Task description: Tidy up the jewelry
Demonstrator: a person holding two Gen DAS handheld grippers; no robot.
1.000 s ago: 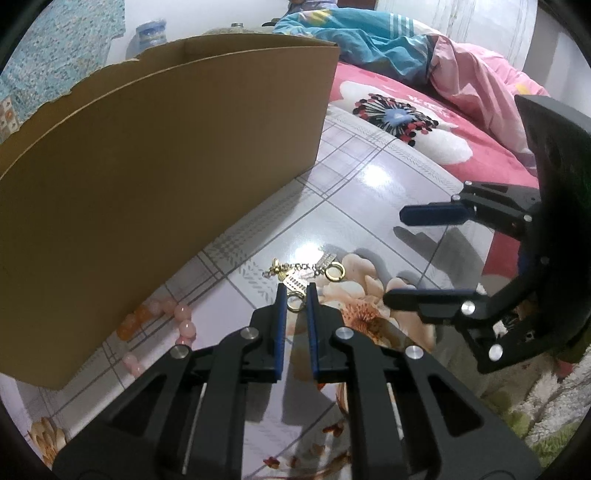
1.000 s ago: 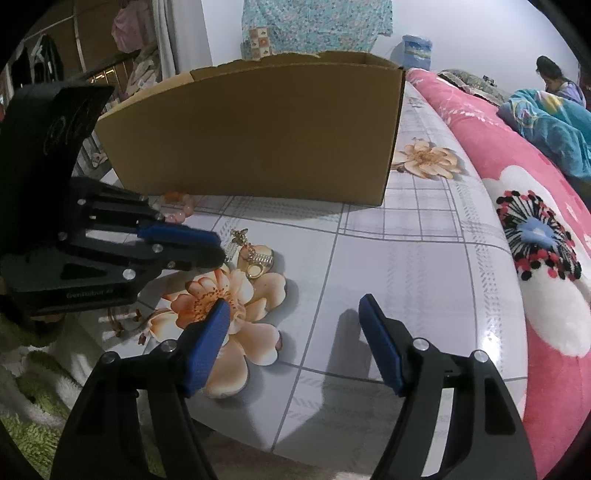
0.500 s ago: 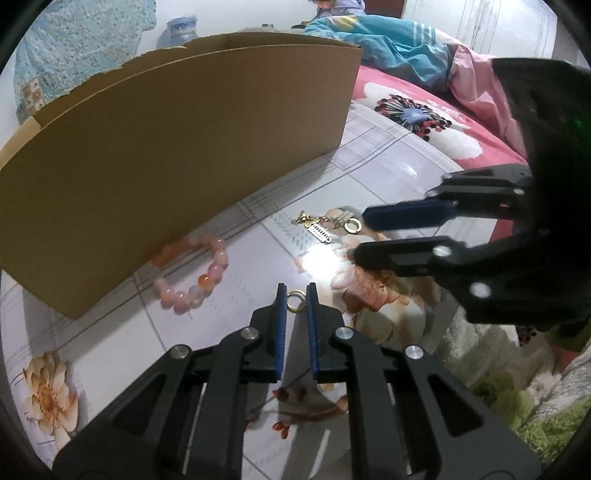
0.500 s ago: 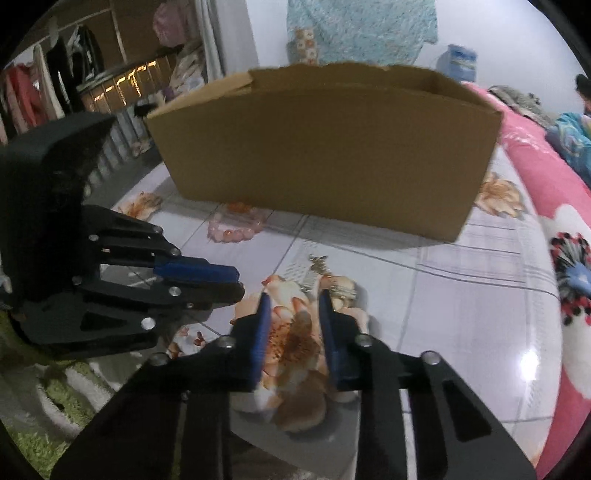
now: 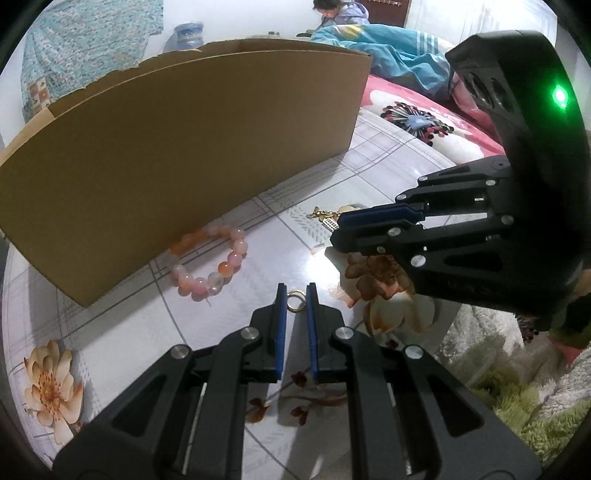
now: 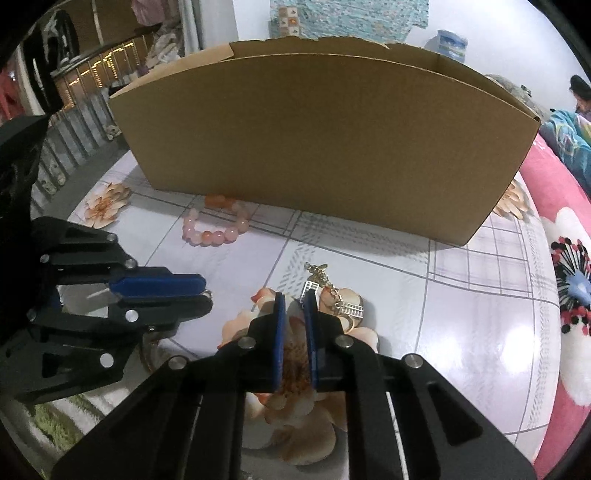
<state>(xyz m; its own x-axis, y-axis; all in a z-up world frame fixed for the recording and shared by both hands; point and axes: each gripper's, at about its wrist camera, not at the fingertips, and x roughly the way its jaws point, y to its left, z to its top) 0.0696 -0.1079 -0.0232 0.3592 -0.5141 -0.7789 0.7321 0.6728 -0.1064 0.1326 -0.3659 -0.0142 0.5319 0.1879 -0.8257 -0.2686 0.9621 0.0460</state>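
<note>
My left gripper is shut on a small gold ring and holds it just above the table. It shows from the side in the right wrist view. My right gripper is shut, its tips beside a gold chain with charms on the flowered tablecloth; whether it grips the chain I cannot tell. It also shows in the left wrist view, next to the chain. A pink and orange bead bracelet lies by the cardboard box.
The open-topped box stands across the back of the table. A pink flowered bed cover runs along the right. A green shaggy rug lies below the table's near edge. A person sits far behind.
My left gripper has drawn back from the chain with the gold ring held in it. My right gripper has closed from wide open and moved in to the chain.
</note>
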